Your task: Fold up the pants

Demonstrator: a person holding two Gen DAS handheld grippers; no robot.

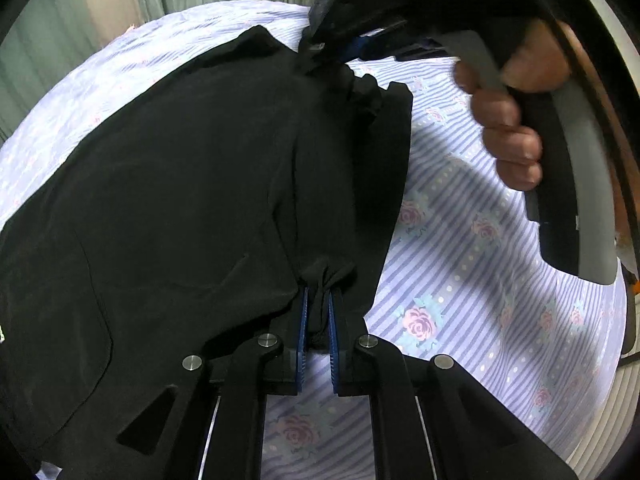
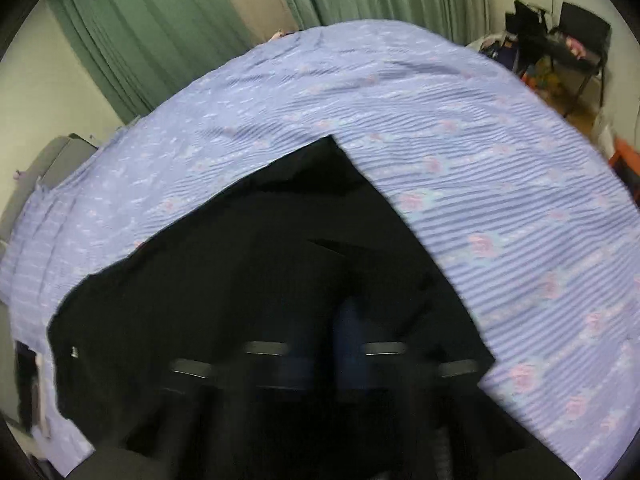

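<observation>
Black pants (image 1: 180, 180) lie spread on a bed sheet (image 1: 460, 240) with lilac stripes and pink roses. At the near edge of the cloth my left gripper (image 1: 318, 304) is shut, and a gathered fold of the pants sits pinched between its blue pads. At the far edge my right gripper (image 1: 316, 54) comes down from above, held by a hand (image 1: 508, 120). Its tip is shut on a bunched bit of the pants' edge. The right wrist view is blurred: the pants (image 2: 240, 280) fill the lower half and the right gripper (image 2: 326, 320) is a dark smear over them.
The sheet (image 2: 360, 100) runs well beyond the pants to the right and far side. Green curtains (image 2: 160, 40) hang behind the bed. A dark chair and clutter (image 2: 572, 40) stand at the far right, and a grey piece of furniture (image 2: 60, 156) is at the left.
</observation>
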